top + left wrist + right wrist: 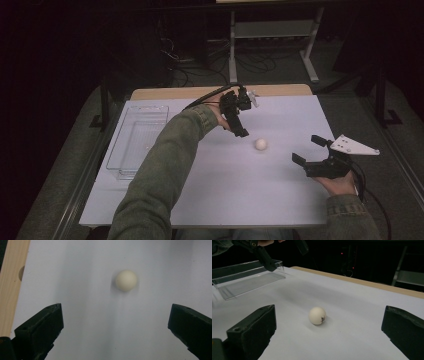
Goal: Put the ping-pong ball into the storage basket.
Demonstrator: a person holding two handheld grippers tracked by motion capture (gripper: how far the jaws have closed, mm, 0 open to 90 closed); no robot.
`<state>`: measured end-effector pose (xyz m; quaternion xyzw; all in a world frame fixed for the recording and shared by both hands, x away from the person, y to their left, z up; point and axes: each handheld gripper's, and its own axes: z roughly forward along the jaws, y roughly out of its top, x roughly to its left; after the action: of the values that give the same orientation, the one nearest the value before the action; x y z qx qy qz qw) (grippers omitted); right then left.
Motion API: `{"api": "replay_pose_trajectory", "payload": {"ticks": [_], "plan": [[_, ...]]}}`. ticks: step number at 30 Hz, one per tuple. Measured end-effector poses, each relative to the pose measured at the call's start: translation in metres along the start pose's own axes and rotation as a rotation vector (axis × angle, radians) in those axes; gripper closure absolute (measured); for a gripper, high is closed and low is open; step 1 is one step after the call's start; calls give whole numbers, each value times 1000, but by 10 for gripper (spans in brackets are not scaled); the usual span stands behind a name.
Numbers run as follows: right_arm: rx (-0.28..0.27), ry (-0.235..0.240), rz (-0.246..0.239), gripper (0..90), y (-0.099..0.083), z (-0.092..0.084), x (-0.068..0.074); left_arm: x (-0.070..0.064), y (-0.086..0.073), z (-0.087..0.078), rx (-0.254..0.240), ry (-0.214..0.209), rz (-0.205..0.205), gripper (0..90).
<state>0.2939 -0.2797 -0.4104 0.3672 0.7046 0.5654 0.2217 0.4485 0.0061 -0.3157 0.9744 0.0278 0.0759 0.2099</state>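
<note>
A small white ball [260,144] rests on the white table sheet [240,195], right of centre. My left gripper [240,129] hovers just behind and left of it, tilted down toward it and open. In the left gripper view the ball [126,280] lies ahead of the spread jaws of that gripper [115,312], with nothing between them. My right gripper [308,149] is open to the ball's right, low over the sheet. In the right gripper view the ball [317,315], with a dark mark on it, sits ahead of that gripper [329,313].
A clear plastic tray [120,145] stands at the table's left side and looks bare inside; its wall [249,267] appears in the right gripper view. A wooden strip [200,92] borders the far edge. Dark floor, cables and a metal frame lie beyond.
</note>
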Motion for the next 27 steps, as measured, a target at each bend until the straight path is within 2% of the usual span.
{"api": "replay_pose_trajectory", "payload": {"ticks": [7,27], "plan": [[-4,-2,1,0,0,0,-1,-3,8,11,23,-14,38,0],[2,3,2,0,-1,0,0,-7,19,35,27,-46,58,0]]}}
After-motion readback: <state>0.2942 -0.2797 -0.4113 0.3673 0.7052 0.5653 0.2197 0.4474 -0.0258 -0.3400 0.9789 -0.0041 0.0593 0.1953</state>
